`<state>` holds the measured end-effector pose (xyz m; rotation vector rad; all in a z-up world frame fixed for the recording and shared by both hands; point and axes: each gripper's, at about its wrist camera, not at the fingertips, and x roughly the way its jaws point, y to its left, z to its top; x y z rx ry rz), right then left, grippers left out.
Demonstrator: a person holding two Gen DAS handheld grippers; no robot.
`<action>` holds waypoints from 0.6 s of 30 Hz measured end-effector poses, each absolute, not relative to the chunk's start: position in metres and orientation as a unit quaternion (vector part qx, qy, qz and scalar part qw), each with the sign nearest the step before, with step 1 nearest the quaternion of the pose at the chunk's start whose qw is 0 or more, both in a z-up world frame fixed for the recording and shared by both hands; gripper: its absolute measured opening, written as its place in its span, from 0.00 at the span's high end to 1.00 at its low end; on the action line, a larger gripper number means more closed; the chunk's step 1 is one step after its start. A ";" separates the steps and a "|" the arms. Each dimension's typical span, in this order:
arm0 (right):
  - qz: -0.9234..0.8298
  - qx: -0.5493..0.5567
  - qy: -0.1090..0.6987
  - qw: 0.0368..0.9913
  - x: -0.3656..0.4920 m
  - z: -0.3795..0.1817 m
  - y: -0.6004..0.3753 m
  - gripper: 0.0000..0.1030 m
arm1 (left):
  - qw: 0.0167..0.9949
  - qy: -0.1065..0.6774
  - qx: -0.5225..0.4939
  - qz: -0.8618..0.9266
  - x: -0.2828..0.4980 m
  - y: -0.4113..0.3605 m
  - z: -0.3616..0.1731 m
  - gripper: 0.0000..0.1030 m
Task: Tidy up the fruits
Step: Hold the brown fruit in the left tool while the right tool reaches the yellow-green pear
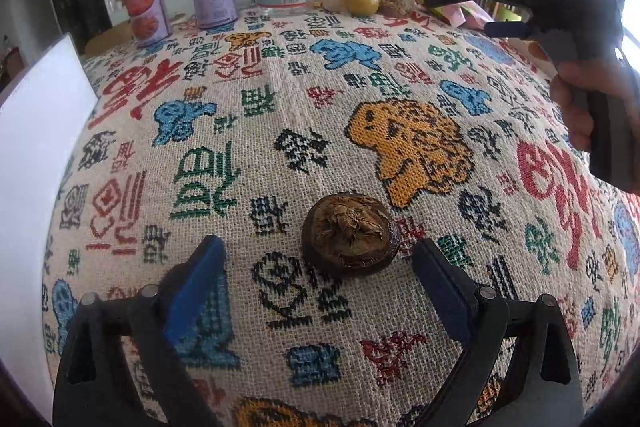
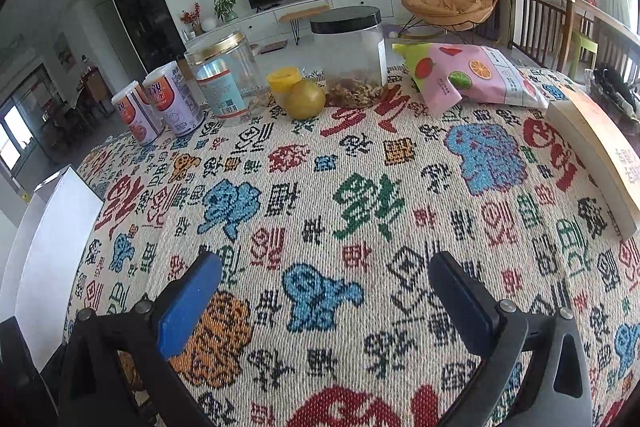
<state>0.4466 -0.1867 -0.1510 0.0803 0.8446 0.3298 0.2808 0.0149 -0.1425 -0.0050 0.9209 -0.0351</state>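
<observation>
— Two cans (image 2: 158, 105) stand at the far left of the back row, side by side on the woven tablecloth (image 2: 360, 155). What sits beside them?

— Next comes a clear jar with a gold lid (image 2: 224, 79), then a small yellow-capped tub (image 2: 283, 83). A round yellow-green fruit (image 2: 306, 99) rests just in front of that tub, touching the cloth.

— And further right?

— Behind the fruit is a wide clear jar with a black lid (image 2: 347, 55), brown bits lying at its bottom. Right of it lies a pink snack bag (image 2: 468, 75) printed with fruit pictures, and at the far right edge a book (image 2: 592, 155) lies flat.

— Where is the other fruit?

— On the near side of the table, a dark brown, dried-looking round fruit (image 1: 350, 235) sits alone on the cloth. From the left wrist camera it lies between the blue pads of the left gripper (image 1: 318, 275), closer to the right-hand pad, touching neither.

— So the left tool is spread?

— Yes, spread wide, with nothing pinched. A white board (image 1: 36, 147) stands at the table's left edge.

— And the right gripper (image 2: 326, 289)?

— Also spread wide, hovering over bare cloth, gripping nothing. The left camera sees it raised at the upper right, held in the person's hand (image 1: 576, 103).
</observation>
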 end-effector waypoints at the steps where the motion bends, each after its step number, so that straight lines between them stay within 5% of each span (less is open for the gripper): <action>1: 0.164 0.036 0.404 0.899 0.466 -0.151 -0.177 0.05 | 0.896 0.444 -0.003 -0.017 0.281 0.015 -0.142 0.07; 7: 0.163 -0.020 0.406 0.899 0.554 -0.163 -0.122 0.12 | 0.896 0.444 -0.006 -0.018 0.281 0.016 -0.141 0.07; 13: 0.134 0.067 0.428 0.892 0.607 -0.179 -0.114 0.15 | 0.896 0.443 -0.007 -0.018 0.281 0.016 -0.141 0.07; 18: 0.116 0.106 0.435 0.887 0.628 -0.192 -0.118 0.39 | 0.896 0.442 -0.013 -0.020 0.281 0.019 -0.141 0.07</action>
